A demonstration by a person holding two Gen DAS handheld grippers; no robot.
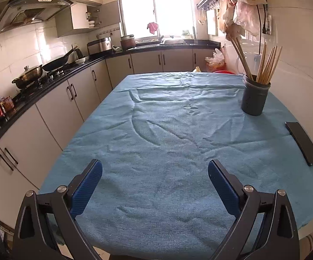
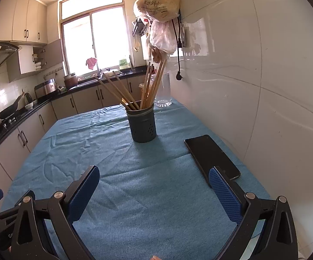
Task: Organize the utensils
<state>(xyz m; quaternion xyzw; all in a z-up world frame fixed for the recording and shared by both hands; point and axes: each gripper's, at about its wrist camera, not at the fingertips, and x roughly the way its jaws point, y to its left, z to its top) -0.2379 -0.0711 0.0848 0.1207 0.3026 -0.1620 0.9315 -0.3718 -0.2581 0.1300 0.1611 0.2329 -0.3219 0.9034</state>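
Blue cloth (image 1: 156,130) covers the whole table, wrinkled but bare across its middle and near part, so both grippers have open room ahead. Its left edge drops off toward the kitchen cabinets (image 1: 54,108); its right edge runs close along the white tiled wall (image 2: 264,86).

On the far right of the cloth stands a dark holder (image 2: 143,124), upright, with wooden chopsticks (image 2: 150,84) in it. Their long axes point upward: one bunch leans left, the other leans slightly right, tips fanned apart. A clear glass jar (image 2: 163,91) stands just behind the holder by the wall. A black phone (image 2: 210,156) lies flat near the right edge, its length running near to far.

The left gripper (image 1: 155,171) hovers above the near cloth, fingers spread wide and holding nothing. The right gripper (image 2: 154,178) is likewise wide open and empty, its right finger (image 2: 223,192) overlapping the phone's near end in view.
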